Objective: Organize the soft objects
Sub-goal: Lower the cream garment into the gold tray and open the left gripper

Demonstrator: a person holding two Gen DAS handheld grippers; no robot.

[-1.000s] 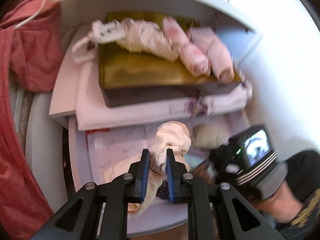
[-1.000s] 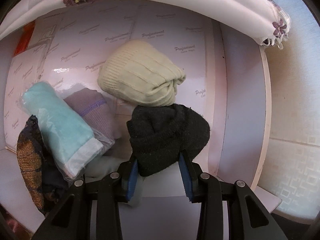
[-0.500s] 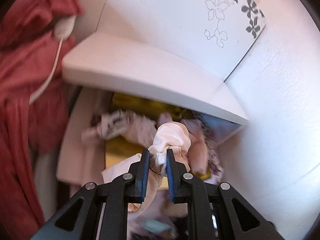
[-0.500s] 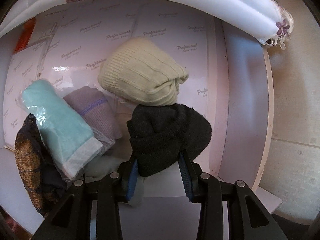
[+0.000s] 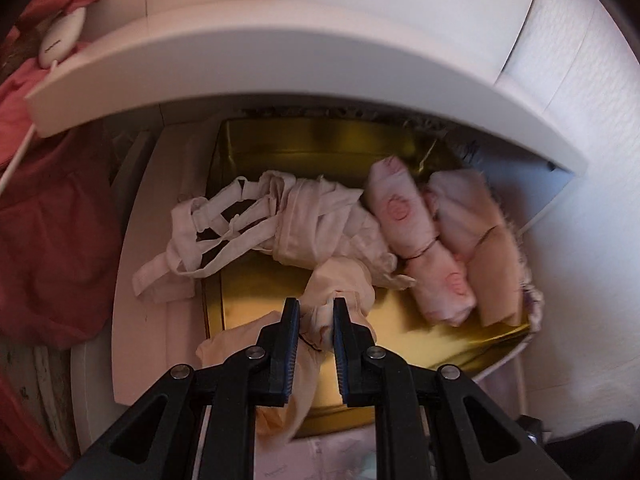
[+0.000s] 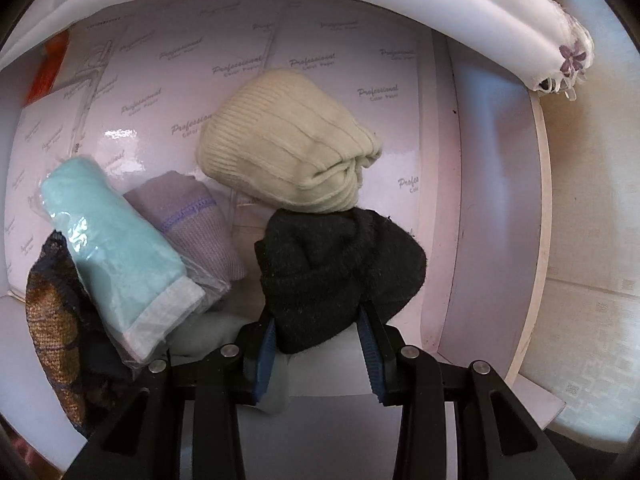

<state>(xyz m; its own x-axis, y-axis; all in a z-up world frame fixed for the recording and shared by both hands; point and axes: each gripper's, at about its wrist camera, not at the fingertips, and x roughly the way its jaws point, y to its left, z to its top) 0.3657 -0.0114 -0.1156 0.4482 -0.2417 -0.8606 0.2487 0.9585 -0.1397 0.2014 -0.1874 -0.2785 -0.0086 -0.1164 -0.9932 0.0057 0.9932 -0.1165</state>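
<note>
My left gripper (image 5: 316, 316) is shut on a bunched pale peach stocking (image 5: 340, 280), whose loose end hangs below the fingers. It hovers over the near part of a gold box (image 5: 256, 300) on a shelf, where a tangled pink strappy garment (image 5: 256, 220) and rolled pink bundles (image 5: 424, 248) lie. In the right wrist view my right gripper (image 6: 316, 332) is shut on a rolled black knit sock (image 6: 340, 264) on the lower shelf. A cream knit roll (image 6: 288, 152) sits just beyond it.
A white shelf board (image 5: 280, 56) overhangs the gold box. Red cloth (image 5: 52, 220) hangs at the left. On the lower shelf lie a bagged turquoise roll (image 6: 116, 248), a lilac roll (image 6: 200, 220) and a dark patterned cloth (image 6: 52, 320); a folded floral white cloth (image 6: 400, 0) overhangs above.
My left gripper carried the peach stocking from the lower shelf up toward the gold box, closing in on the pink bundles. The right gripper stayed still on the black sock.
</note>
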